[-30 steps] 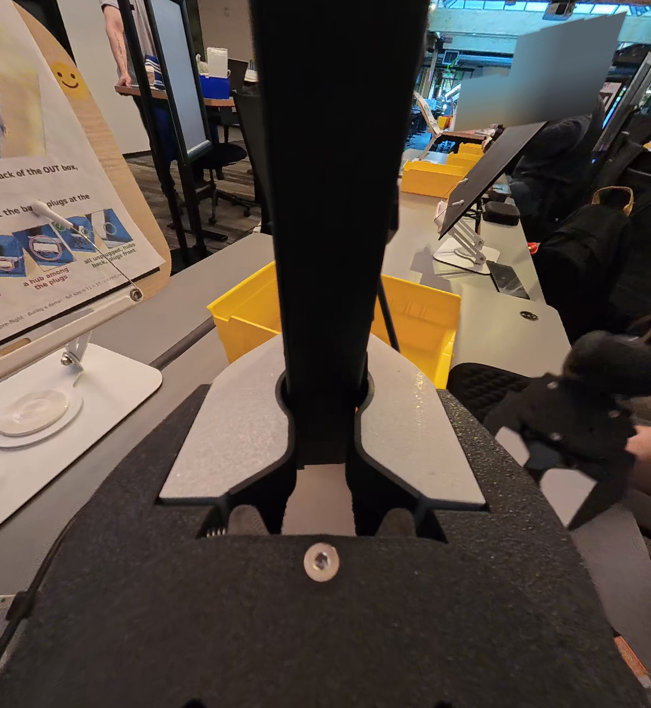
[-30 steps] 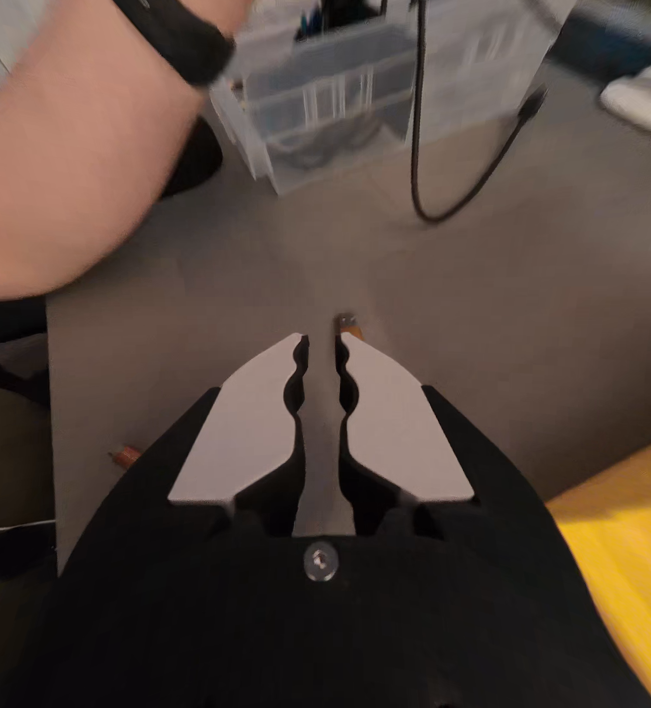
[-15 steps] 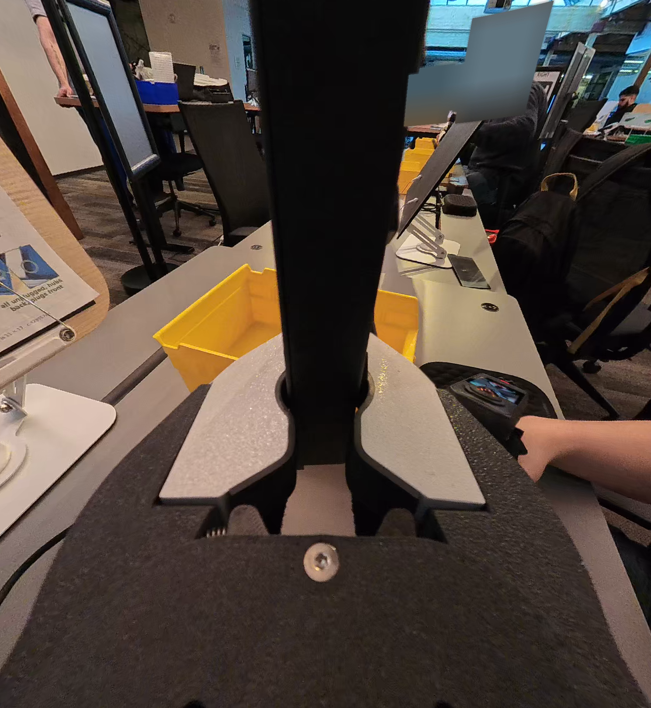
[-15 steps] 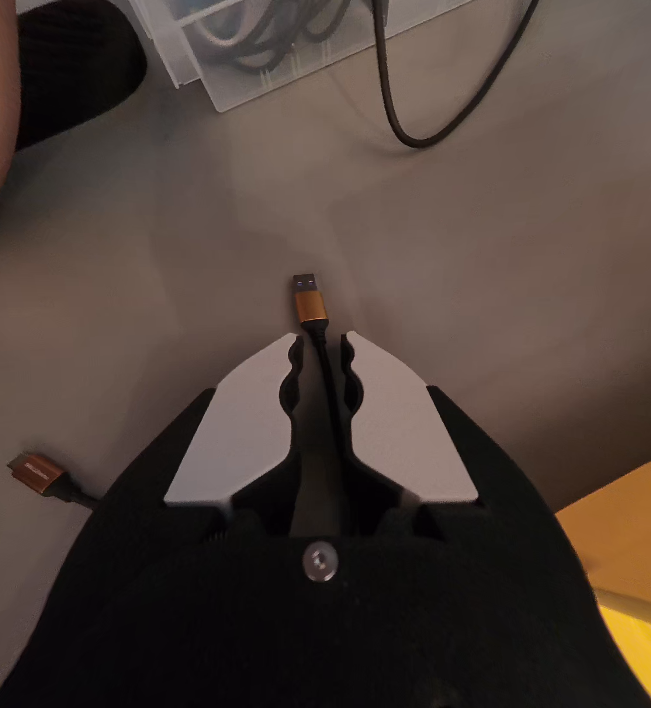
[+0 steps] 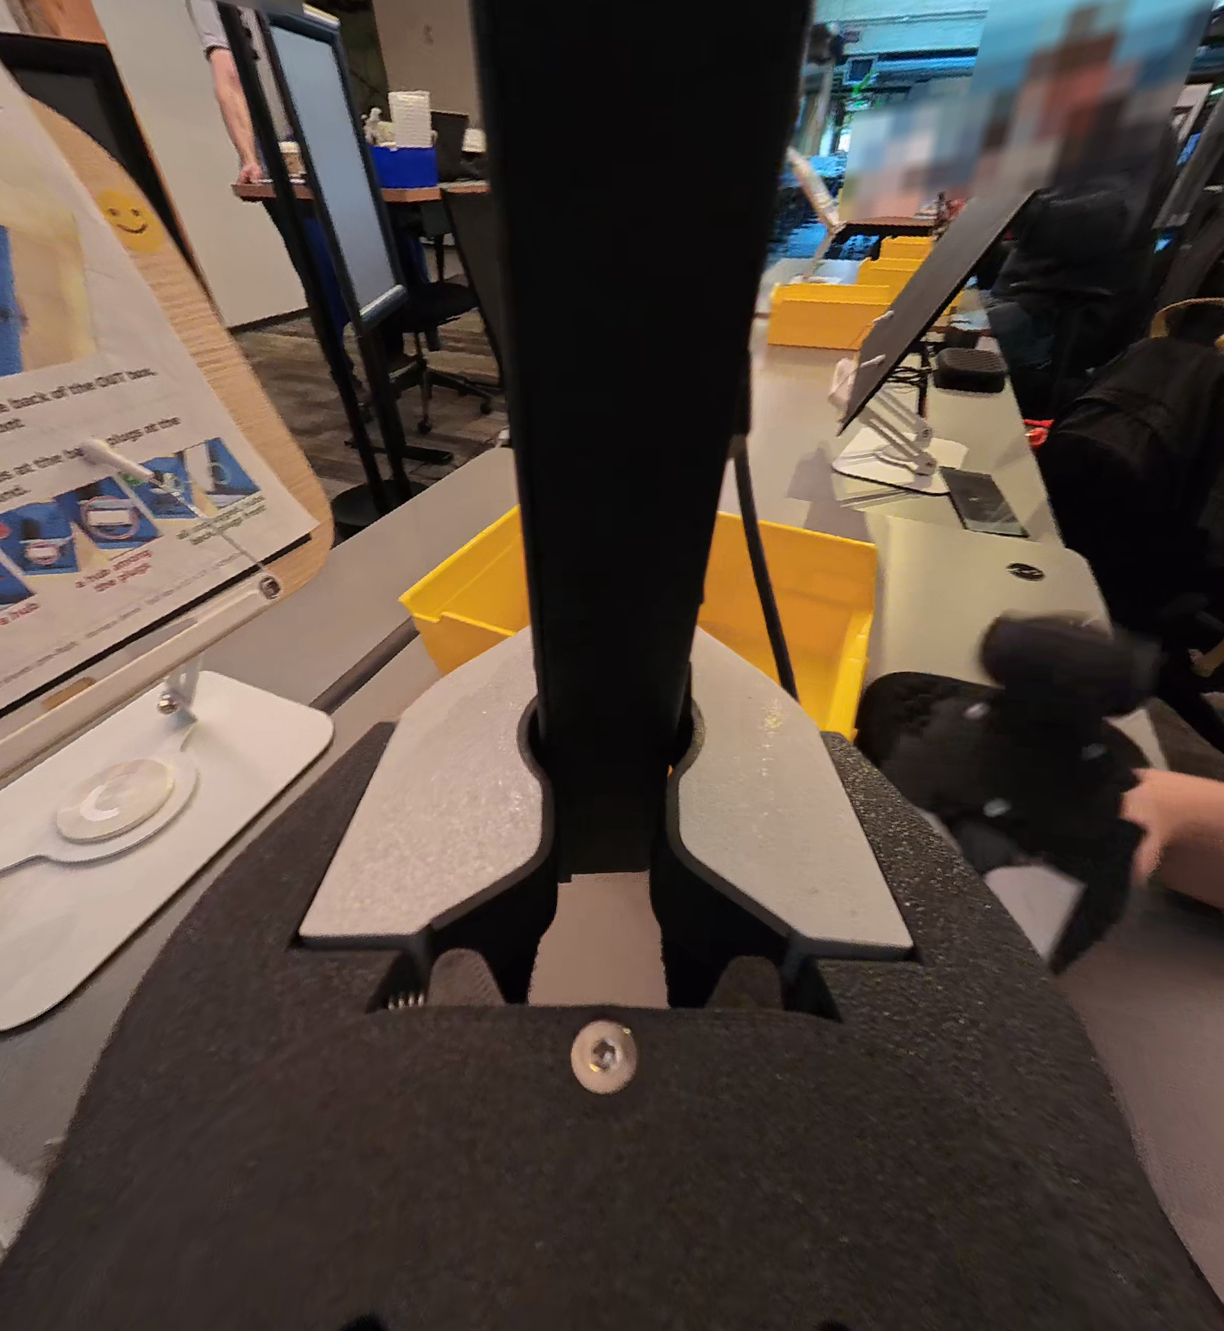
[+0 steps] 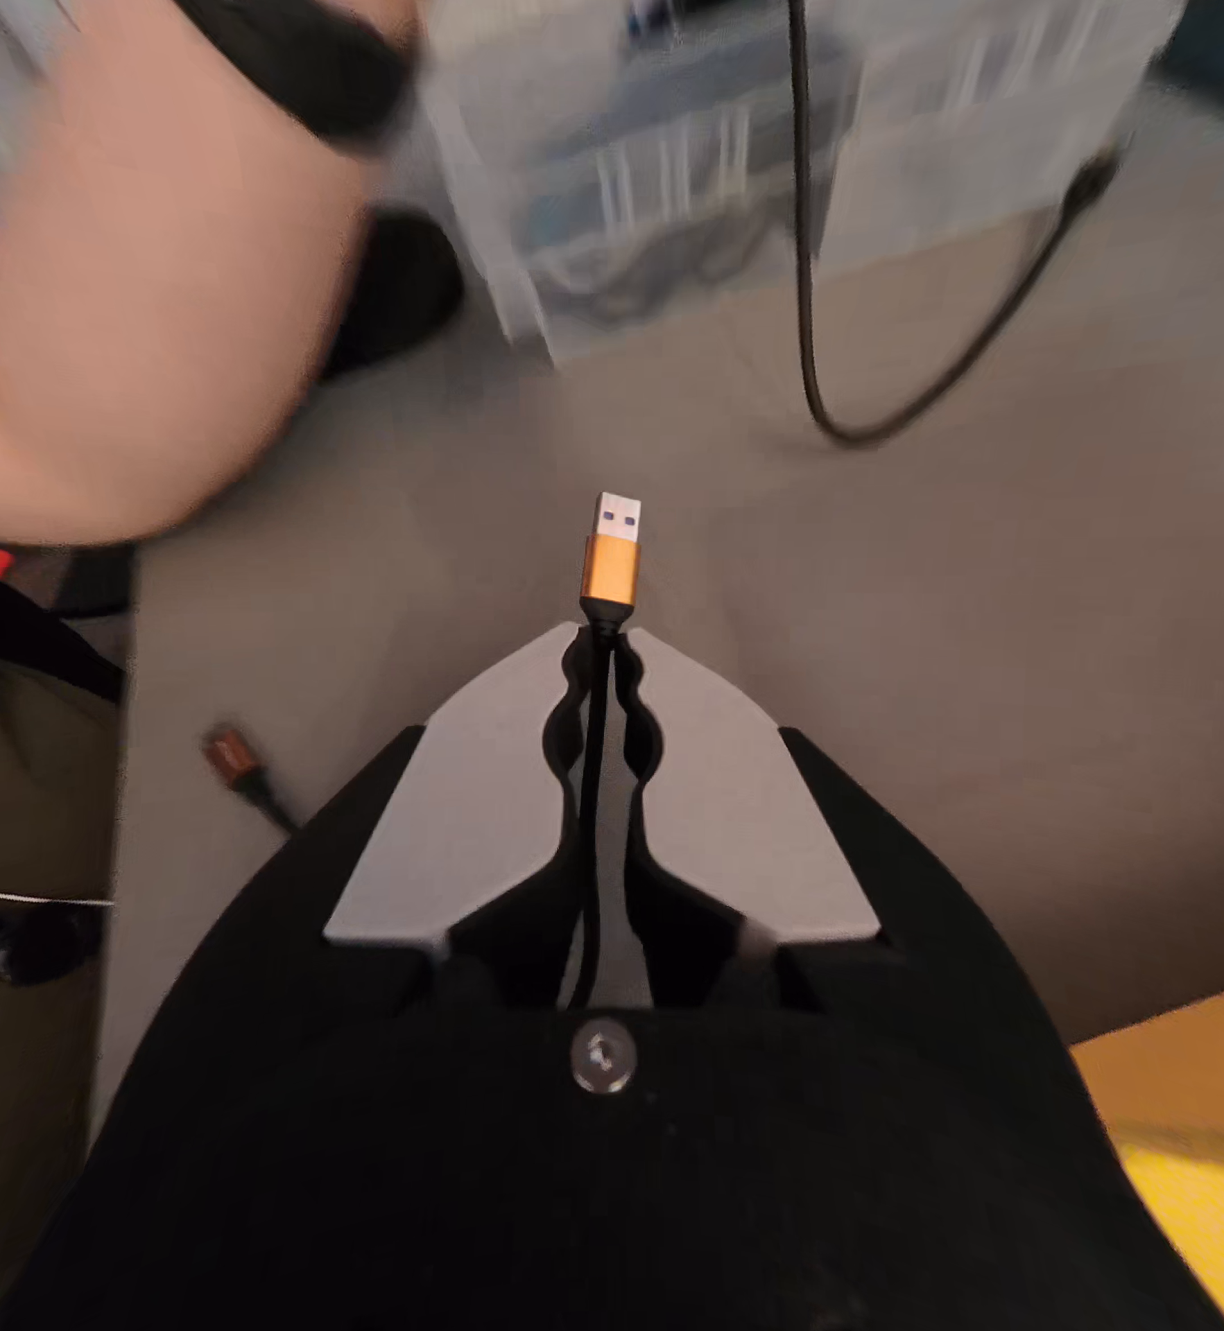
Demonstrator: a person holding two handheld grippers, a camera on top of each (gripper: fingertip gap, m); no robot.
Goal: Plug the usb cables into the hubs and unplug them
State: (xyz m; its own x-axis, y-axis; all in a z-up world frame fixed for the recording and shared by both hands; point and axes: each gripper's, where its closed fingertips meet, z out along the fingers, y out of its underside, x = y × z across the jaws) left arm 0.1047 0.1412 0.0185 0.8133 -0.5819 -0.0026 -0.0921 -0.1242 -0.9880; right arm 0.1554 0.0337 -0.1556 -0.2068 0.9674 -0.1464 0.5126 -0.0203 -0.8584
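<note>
We see the left tool (image 5: 609, 727) clamped on a tall black hub (image 5: 637, 360) that stands upright above the grey desk (image 5: 349, 634), in front of a yellow bin (image 5: 796, 598). The right tool (image 6: 605, 634) is pinched on a black usb cable (image 6: 594, 792), its orange plug (image 6: 612, 554) jutting just past the fingertips. Another plug (image 6: 230, 756), perhaps copper-coloured, lies blurred on the desk to the left.

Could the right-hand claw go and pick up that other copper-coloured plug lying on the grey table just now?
Probably not yet. The right gripper is already shut on a black cable with an orange plug. The copper plug lies in the open on the table with nothing covering it, but the jaws are occupied.
</note>
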